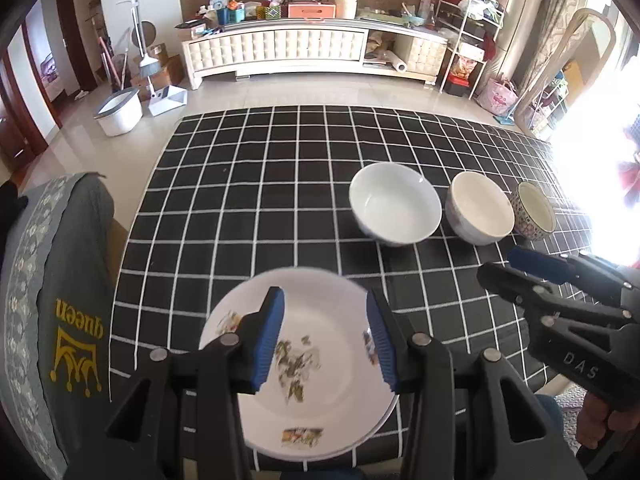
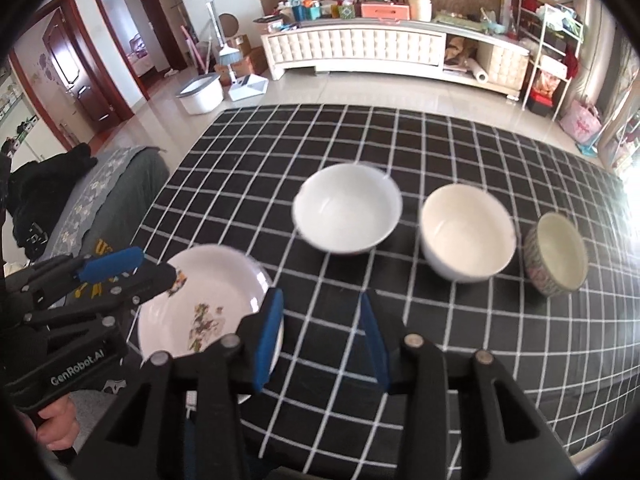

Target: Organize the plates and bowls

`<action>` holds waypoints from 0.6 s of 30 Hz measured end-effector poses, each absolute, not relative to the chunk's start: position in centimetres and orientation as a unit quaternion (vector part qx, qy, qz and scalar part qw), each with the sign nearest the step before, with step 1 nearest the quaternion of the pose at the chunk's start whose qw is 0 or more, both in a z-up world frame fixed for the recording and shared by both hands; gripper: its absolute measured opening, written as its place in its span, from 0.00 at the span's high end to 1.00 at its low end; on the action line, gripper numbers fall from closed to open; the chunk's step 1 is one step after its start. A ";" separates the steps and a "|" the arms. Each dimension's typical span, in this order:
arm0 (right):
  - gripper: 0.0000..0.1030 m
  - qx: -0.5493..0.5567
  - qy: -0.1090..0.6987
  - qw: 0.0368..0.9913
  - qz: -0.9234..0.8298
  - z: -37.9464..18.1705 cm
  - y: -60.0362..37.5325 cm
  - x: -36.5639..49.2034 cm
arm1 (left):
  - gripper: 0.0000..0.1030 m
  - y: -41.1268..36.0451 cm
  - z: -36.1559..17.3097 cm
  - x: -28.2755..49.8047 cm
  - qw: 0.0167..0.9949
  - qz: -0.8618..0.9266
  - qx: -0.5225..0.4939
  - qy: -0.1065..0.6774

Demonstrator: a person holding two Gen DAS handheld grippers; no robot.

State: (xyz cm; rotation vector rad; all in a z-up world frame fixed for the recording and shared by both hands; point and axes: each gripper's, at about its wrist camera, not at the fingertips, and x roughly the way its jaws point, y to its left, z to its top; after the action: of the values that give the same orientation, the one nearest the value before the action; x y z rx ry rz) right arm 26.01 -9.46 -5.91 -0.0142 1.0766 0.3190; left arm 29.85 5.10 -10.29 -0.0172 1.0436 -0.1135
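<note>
A white plate (image 1: 320,396) with a flower print lies at the near left of the black grid tablecloth (image 1: 260,200). My left gripper (image 1: 325,300) hangs above it, open, with nothing between the pads. Three bowls stand in a row to the right: a white bowl (image 1: 394,210), a cream bowl (image 1: 480,208) and a small patterned bowl (image 1: 536,212). The right wrist view shows the same plate (image 2: 204,308), white bowl (image 2: 346,212), cream bowl (image 2: 466,232) and patterned bowl (image 2: 556,254). My right gripper (image 2: 320,300) is open over bare cloth, just right of the plate. Each view shows the other gripper: the right (image 1: 504,268), the left (image 2: 156,268).
A grey cushion (image 1: 72,320) with gold "queen" lettering sits against the table's left edge. Beyond the far edge are tiled floor, a white bucket (image 1: 120,110) and a long white cabinet (image 1: 312,50) piled with clutter. Strong window glare washes out the right side.
</note>
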 end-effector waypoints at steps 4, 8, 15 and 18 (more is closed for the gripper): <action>0.56 -0.009 0.509 0.849 0.142 -5.8 -10.4 28.1 | 0.61 4.6 -10.6 31.8 0.863 -0.057 -0.007 0.502; 0.56 -0.011 0.512 0.848 0.138 -6.3 -10.9 30.4 | 0.61 4.4 -11.9 34.3 0.851 -0.053 -0.016 0.523; 0.56 -0.015 0.529 0.838 0.131 -8.1 -11.4 34.1 | 0.61 4.7 -14.4 38.6 0.832 -0.048 -0.027 0.552; 0.57 -0.019 0.538 0.833 0.128 -9.4 -11.4 36.1 | 0.61 4.7 -15.9 40.4 0.820 -0.051 -0.033 0.569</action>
State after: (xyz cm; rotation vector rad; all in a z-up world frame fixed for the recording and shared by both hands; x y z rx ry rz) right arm 36.13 -11.41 -9.42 -0.0392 1.1413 0.2710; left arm 40.38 4.73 -15.92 -0.0701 1.2104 -0.1093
